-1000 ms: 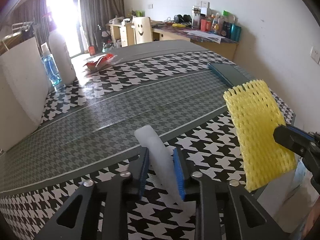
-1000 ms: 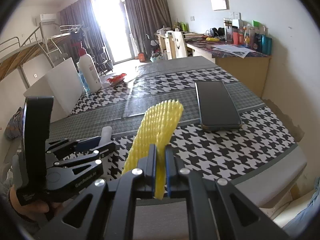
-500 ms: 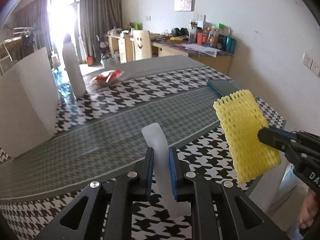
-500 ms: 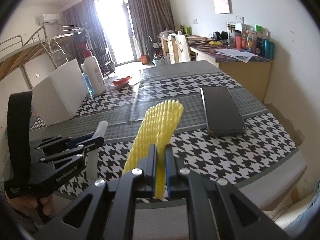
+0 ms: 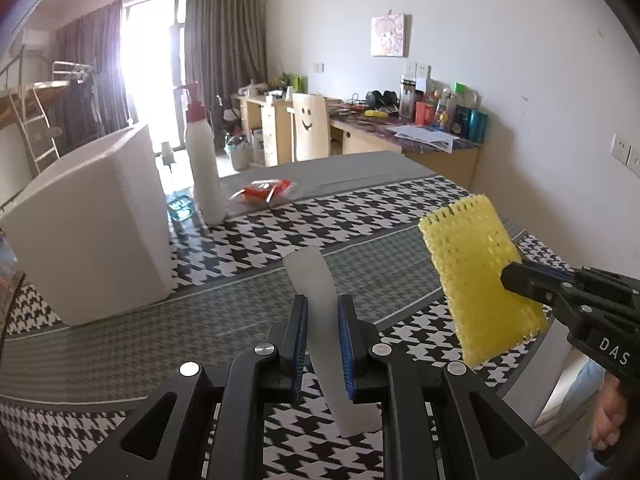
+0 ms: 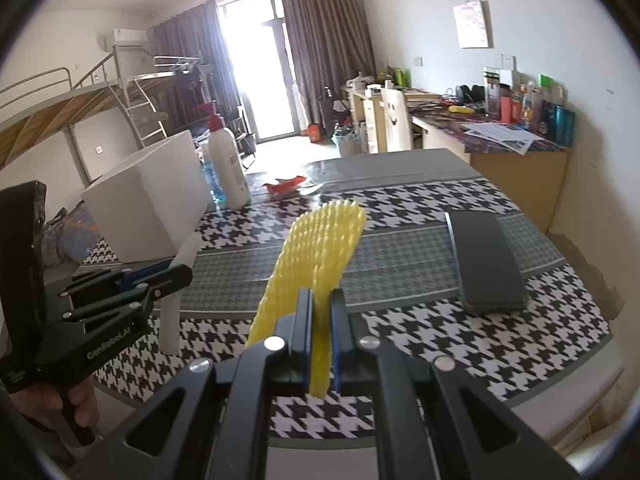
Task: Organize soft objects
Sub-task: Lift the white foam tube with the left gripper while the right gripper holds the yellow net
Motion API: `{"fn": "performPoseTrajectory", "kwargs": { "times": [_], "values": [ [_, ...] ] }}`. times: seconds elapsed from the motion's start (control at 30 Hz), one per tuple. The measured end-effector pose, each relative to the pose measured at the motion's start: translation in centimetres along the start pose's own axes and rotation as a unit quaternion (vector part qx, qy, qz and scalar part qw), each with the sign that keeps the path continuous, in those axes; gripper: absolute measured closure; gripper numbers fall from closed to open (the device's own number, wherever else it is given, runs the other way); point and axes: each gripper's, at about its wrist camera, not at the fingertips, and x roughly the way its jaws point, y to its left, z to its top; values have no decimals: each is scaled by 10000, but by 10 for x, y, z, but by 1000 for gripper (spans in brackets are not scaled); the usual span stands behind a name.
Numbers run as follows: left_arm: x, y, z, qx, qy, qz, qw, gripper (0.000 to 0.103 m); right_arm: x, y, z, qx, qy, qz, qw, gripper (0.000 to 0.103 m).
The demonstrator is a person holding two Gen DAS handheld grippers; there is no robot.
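Observation:
My left gripper is shut on a white foam strip and holds it upright above the near edge of the houndstooth table. The strip also shows in the right wrist view, with the left gripper at the left. My right gripper is shut on a yellow foam net sleeve, held in the air over the table's near side. In the left wrist view the sleeve hangs at the right, pinched by the right gripper.
A white foam box stands on the table's left side, with a white pump bottle and a red wrapper behind it. A dark phone-like slab lies on the right. A cluttered desk stands by the far wall.
Both grippers have risen and tilted up with their foam pieces, so more of the room and the white box shows. The left jaws closed tighter on the white strip.

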Motion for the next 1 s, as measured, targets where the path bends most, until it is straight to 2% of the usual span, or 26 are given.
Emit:
{"fn": "performPoseTrajectory", "kwargs": {
  "times": [0.7,1.0],
  "values": [
    [-37,48,11,9,-443,236,9987,87,11,54,27,-205,-364,415,9983,92],
    [-48,63,15,-103,-648,337,9973,87,13,65,41,-308,-460,453,9974,92]
  ]
}}
